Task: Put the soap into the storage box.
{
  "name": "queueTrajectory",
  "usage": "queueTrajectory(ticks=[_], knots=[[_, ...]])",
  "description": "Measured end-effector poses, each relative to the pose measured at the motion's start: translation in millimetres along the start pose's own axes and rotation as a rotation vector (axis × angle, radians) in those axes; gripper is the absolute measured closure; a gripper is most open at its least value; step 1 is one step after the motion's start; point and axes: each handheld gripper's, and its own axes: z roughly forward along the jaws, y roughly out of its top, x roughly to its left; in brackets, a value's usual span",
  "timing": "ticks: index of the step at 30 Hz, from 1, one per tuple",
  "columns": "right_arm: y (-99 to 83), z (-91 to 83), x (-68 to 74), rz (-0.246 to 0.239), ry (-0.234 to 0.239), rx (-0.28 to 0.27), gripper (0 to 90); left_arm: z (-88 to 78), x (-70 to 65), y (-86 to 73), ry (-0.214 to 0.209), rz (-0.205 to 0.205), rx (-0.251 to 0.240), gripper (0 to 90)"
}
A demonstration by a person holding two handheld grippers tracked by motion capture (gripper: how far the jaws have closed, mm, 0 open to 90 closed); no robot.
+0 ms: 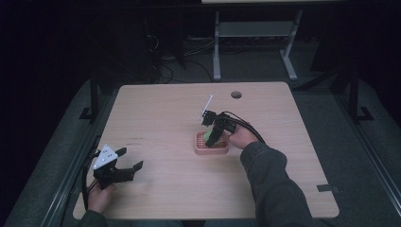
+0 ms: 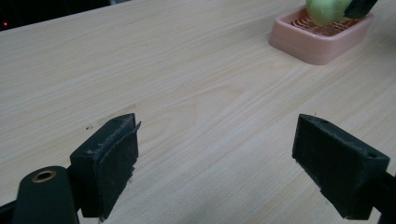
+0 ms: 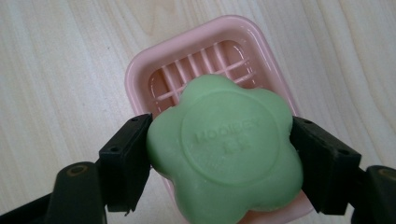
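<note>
While right tongs (image 3: 219,154) pinch green soap (image 3: 224,154), pink dish (image 3: 140,70) apparently sits empty.

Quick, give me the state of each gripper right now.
Left gripper: open, holding nothing, above the bare table.
Right gripper: shut on the green soap, over the pink soap dish.
</note>
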Motion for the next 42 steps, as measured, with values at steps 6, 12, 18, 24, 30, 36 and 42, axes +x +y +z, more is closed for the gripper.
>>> queueTrajectory(ticks=[6, 12, 18, 24, 30, 36, 42], knots=[[3.2, 5.2, -1.4, 0.002, -0.011, -0.002, 25.8, -1.2, 0.7, 0.0, -0.003, 0.000, -0.001, 14.2], [7.9, 7.9, 1.9, 0.002, -0.030, 0.001, 25.7, -3.1, 0.8, -0.1, -0.005, -0.003, -0.008, 14.1], [7.2, 10.4, 1.8, 0.000, -0.027, 0.020, 25.6, -3.5, 0.9, -0.6, -0.007, -0.009, -0.009, 14.1], [7.2, 10.4, 1.1, 0.009, -0.022, 0.016, 25.5, -3.3, 0.2, -0.4, -0.009, -0.002, -0.003, 14.1], [5.6, 9.3, -0.2, 0.018, -0.024, 0.023, 25.5, -4.2, 0.9, -0.4, -0.007, -0.002, -0.004, 14.2], [5.4, 1.3, -0.2, 0.029, -0.015, -0.017, 26.1, -3.5, -0.2, -0.3, -0.009, -0.003, -0.004, 14.1], [2.2, 1.9, -0.1, 0.037, -0.003, 0.002, 22.6, -3.6, -0.3, -0.7, -0.009, -0.004, -0.002, 14.1]])
